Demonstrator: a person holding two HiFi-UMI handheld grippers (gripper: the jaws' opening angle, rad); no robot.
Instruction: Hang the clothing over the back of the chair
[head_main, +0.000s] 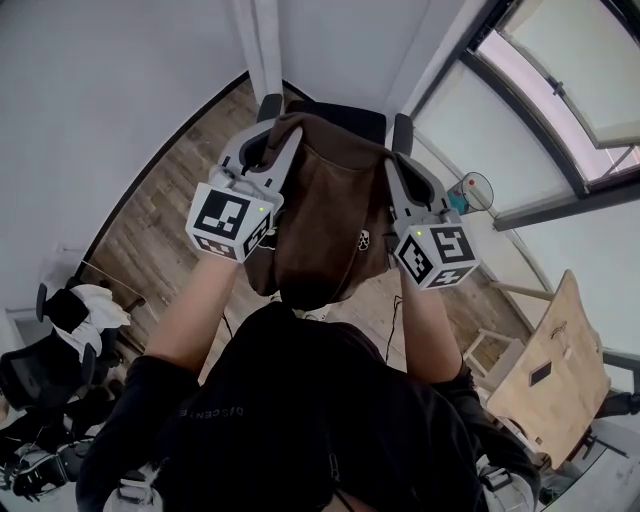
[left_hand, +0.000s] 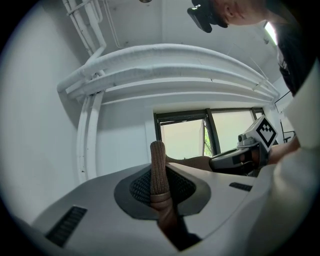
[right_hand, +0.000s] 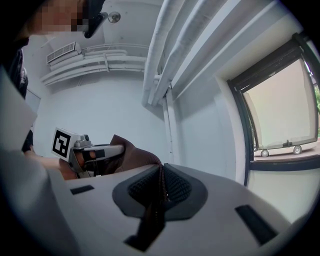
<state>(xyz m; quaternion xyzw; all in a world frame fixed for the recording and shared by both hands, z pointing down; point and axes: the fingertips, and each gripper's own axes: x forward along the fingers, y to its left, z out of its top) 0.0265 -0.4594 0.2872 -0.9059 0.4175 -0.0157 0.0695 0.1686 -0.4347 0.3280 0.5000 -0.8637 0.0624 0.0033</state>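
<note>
**Brown garment gripped at both corners, held at the chair back**

In the head view, a brown garment (head_main: 330, 210) is held spread between the two hand-held grippers, out in front of the person. The left gripper (head_main: 272, 125) is clamped on the garment's upper left corner. In the left gripper view, a ribbed edge (left_hand: 159, 170) of the brown cloth is seen pinched upright between the jaws, which are drawn nearly together on it. The right gripper (head_main: 400, 135) is clenched in the same way on the upper right corner, and in the right gripper view a thin fold of dark cloth is caught between its pads. Both grippers are pointed away from the person and held roughly level with each other. The top of the garment is stretched between them, and the rest hangs below in a loose fold.

The black chair (head_main: 355, 120) is seen just beyond the garment's top edge, between the tips of the two grippers. Whether the cloth is touching the chair back cannot be told from these views.

A wooden floor (head_main: 170, 220) is laid beneath the chair, and a window (head_main: 560, 70) is set to the right. White pipes (left_hand: 90, 75) are run along the wall and ceiling. At the lower left of the head view, a second chair (head_main: 50, 345) is draped with white cloth and stands well apart from the first.
</note>
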